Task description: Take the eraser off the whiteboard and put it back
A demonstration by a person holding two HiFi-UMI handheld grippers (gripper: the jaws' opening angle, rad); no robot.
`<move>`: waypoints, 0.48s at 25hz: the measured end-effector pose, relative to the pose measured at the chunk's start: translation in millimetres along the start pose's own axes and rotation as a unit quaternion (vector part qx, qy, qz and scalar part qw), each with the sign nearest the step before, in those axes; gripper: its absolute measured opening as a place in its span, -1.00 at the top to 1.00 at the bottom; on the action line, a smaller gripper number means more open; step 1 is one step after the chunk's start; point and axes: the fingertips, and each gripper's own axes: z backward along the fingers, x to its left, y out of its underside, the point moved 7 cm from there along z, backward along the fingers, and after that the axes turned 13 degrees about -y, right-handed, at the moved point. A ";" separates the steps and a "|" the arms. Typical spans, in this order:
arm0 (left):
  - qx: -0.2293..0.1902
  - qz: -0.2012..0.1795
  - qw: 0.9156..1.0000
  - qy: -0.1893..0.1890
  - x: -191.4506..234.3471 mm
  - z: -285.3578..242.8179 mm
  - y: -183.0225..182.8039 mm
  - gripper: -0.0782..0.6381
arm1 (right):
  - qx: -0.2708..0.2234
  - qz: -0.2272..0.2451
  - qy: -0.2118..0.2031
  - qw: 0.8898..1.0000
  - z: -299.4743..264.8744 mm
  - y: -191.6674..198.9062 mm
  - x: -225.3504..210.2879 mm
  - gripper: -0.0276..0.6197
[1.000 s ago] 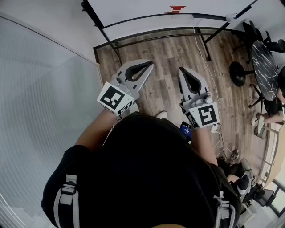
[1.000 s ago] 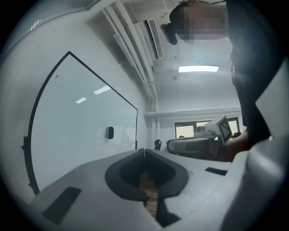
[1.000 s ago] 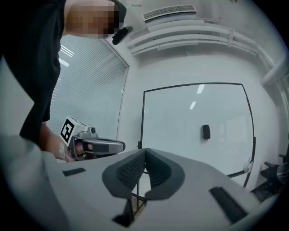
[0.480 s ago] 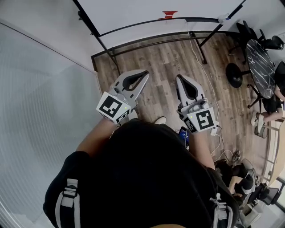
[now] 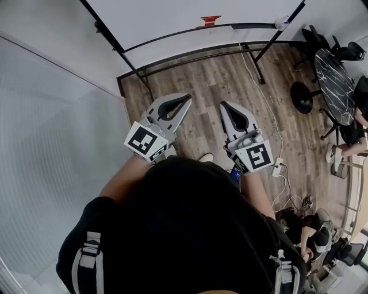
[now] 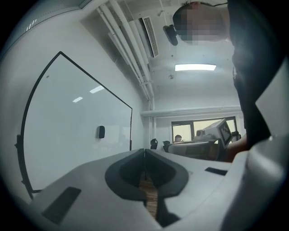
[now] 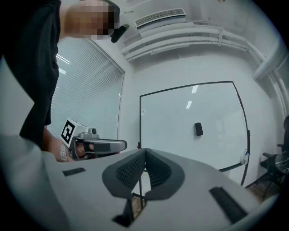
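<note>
The whiteboard (image 5: pixel 172 14) stands ahead on a black frame. A small dark eraser (image 6: pixel 101 131) sticks to its face, well beyond both grippers; it also shows in the right gripper view as the eraser (image 7: pixel 198 129). In the head view a small red piece (image 5: pixel 210 22) juts from the board at that spot. My left gripper (image 5: pixel 188 96) and right gripper (image 5: pixel 222 105) are held side by side, level, over the wood floor. Both are shut with nothing between the jaws, as seen on the left gripper (image 6: pixel 144 151) and right gripper (image 7: pixel 144 151).
The board's black floor frame (image 5: pixel 190 49) lies between me and the board. A frosted wall (image 5: pixel 52 143) runs along the left. On the right are a round dark table (image 5: pixel 339 74), chairs and seated people; a power strip (image 5: pixel 279 166) with a cable lies on the floor.
The board and its frame have come nearer in the head view. Both grippers have moved forward together and stay shut.
</note>
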 end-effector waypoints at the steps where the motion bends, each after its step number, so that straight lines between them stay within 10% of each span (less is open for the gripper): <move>1: 0.001 -0.001 1.000 -0.002 -6.1 -2.2 -2.8 0.76 | -0.002 -0.001 -0.002 1.000 5.6 -2.7 -1.9 0.91; 12: 0.014 -0.009 1.000 -0.023 -57.6 -32.2 -2.7 0.76 | -0.018 -0.003 -0.028 0.999 58.5 -0.2 -33.4 0.91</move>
